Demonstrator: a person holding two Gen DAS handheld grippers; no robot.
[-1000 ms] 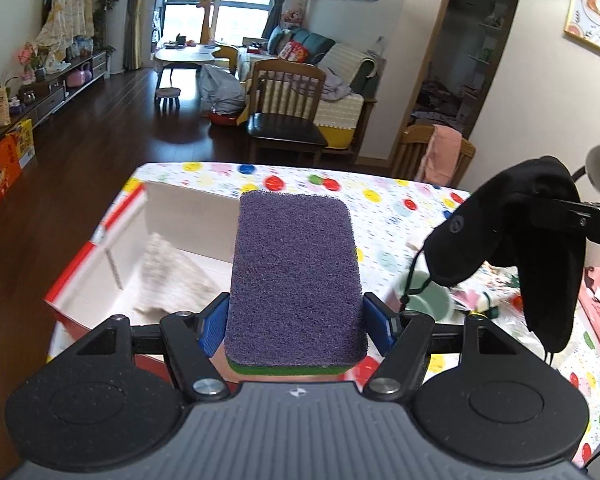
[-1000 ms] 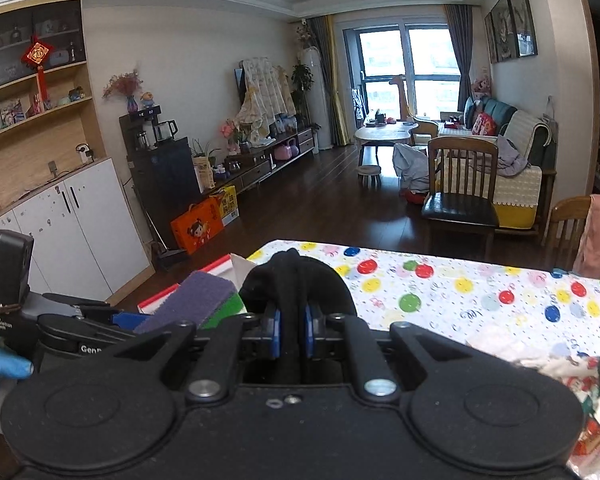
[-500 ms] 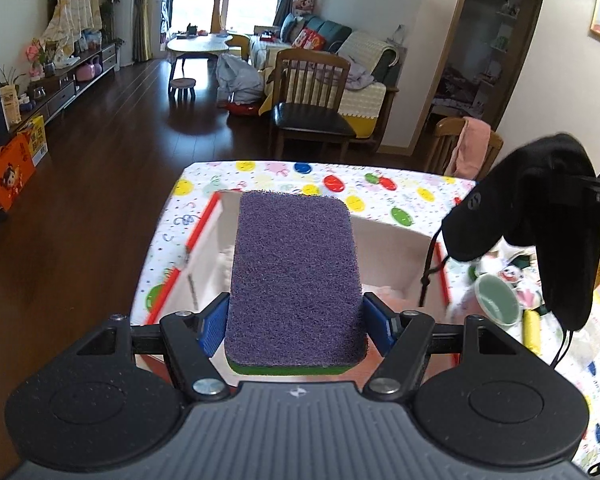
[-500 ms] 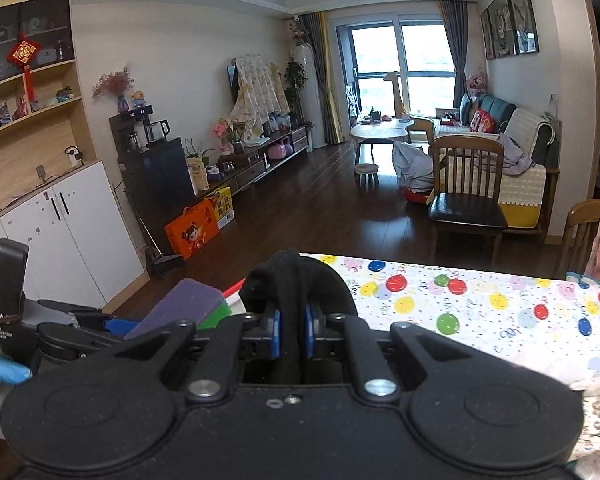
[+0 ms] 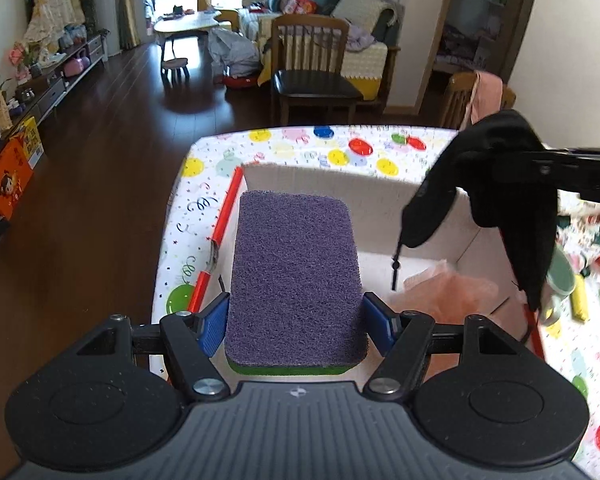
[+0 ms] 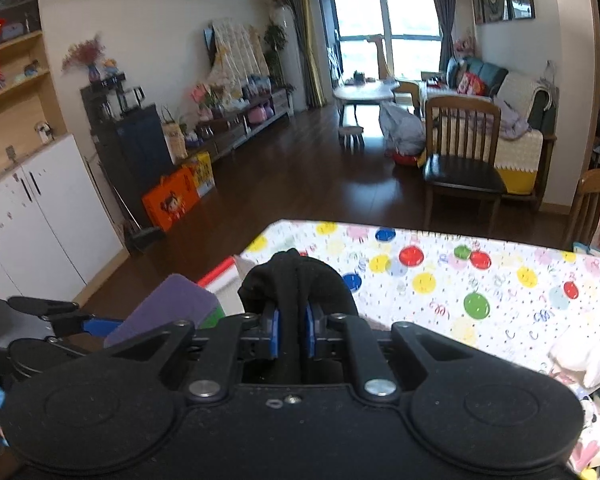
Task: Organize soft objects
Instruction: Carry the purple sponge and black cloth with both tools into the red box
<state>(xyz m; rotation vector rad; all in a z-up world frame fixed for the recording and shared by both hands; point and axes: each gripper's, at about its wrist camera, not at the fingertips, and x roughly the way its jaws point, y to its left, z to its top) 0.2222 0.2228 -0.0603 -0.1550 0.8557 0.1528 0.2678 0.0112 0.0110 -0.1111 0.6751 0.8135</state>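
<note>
Your left tongs grip the sponge, right tongs pinch the black cloth; its dangling cord may snag the box rim.

The white box stands open-topped mid-frame. Its floor is bare at centre. A pink cloth fills its lower right, under the hanging black fabric.

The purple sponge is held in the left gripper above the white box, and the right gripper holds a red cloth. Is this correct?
Not quite. The cloth in the right gripper is black, not red, as the left wrist view shows. The rest holds: the left gripper holds the purple sponge above the white box.
</note>
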